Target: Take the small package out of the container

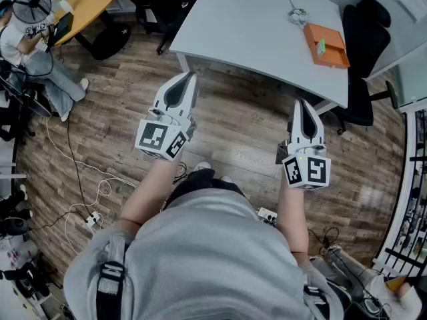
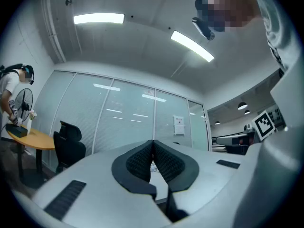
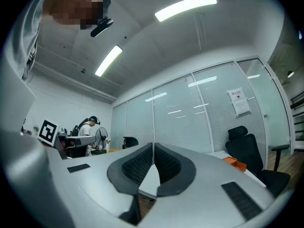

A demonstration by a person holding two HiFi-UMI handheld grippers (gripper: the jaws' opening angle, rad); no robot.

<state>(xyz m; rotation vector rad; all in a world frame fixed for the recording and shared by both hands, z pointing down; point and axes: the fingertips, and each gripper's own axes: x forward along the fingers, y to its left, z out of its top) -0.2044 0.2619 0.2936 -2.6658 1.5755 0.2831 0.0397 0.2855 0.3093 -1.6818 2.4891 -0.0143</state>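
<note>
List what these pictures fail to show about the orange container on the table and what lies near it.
- Head view: orange container is too far and small; its contents are unreadable.
- Head view: small pale item beside it is too small to name.
- Right gripper view: the right gripper hides most of the container with its body.
- Left gripper view: the left gripper, jaws shut, hides the table except a sliver.

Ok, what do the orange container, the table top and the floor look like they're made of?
Orange container: probably cardboard or matte plastic, flat colour with no glare. Table: smooth pale laminate, likely, even and lightly sheened. Floor: wood or wood-look planks, grain and seams visible.
</note>
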